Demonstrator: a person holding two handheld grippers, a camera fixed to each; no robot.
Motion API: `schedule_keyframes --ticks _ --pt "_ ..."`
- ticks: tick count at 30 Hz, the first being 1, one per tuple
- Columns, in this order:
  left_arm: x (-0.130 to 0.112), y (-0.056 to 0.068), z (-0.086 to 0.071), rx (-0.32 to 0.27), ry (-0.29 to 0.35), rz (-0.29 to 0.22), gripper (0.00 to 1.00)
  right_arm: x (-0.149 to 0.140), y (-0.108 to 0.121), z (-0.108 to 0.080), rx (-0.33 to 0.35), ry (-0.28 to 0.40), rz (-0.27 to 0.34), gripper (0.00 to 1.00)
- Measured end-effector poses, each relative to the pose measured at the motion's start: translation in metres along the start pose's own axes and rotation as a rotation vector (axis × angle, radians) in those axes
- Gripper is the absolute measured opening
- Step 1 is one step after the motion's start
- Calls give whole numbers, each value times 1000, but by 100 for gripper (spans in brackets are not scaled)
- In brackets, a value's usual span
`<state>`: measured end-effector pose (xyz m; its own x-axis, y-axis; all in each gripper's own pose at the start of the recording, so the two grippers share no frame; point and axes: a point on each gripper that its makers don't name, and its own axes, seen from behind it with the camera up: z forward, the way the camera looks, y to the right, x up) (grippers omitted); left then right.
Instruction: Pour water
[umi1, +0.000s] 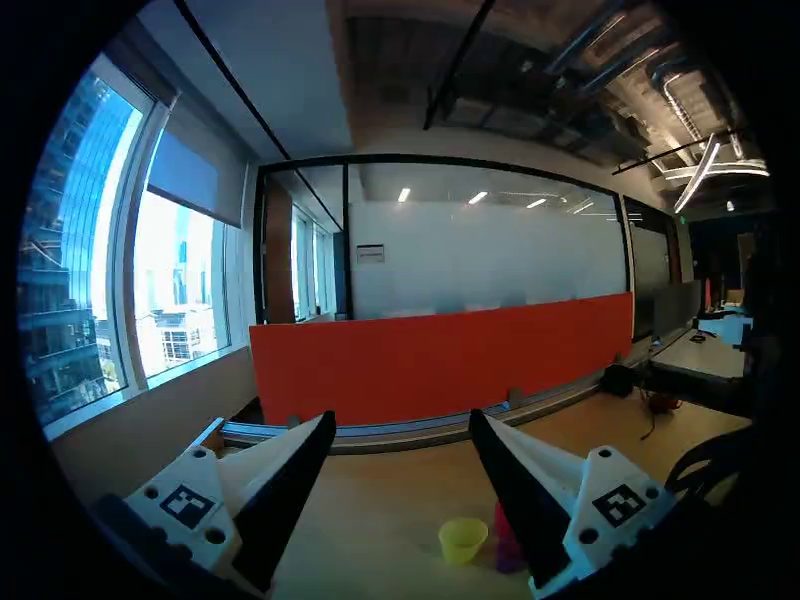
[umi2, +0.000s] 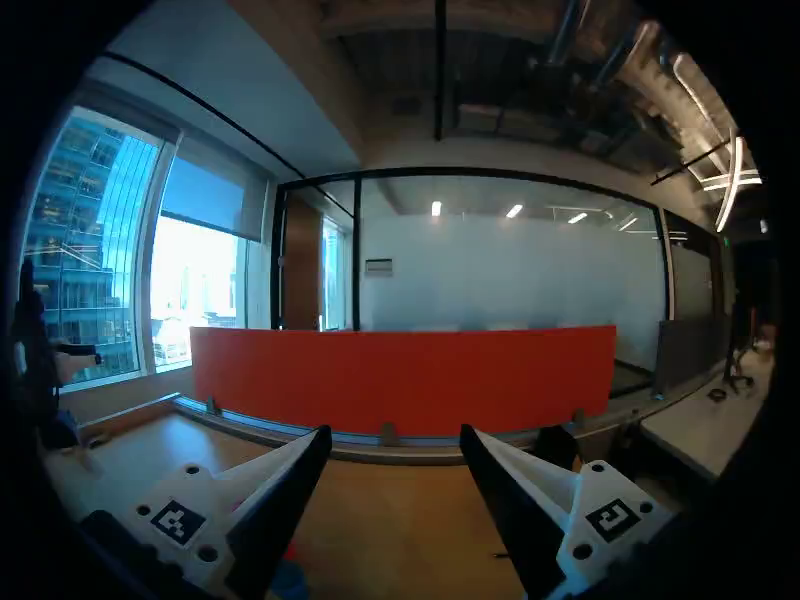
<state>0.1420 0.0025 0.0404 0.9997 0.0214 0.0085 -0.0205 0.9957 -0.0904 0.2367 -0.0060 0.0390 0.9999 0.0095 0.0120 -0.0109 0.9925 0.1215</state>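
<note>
Left claw gapes near yellow cup; right claw gapes.

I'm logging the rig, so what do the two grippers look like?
Both the left gripper and right gripper have two pointed, wedge-shaped fingers: white plastic outside, black inner faces, each bearing a square black-and-white marker and small round holes.
</note>
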Motion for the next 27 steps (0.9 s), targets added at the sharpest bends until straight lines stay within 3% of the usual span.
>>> schedule_keyframes --ticks 8,20,27 --pt "0 23 6 -122 -10 -37 99 4 -11 -3 73 -4 10 99" --pt "2 68 0 -317 -13 -19 99 12 -59 -18 328 -1 -22 99" --pt "-3 92 -6 -408 -25 -29 99 9 -74 -20 395 -11 -39 99"
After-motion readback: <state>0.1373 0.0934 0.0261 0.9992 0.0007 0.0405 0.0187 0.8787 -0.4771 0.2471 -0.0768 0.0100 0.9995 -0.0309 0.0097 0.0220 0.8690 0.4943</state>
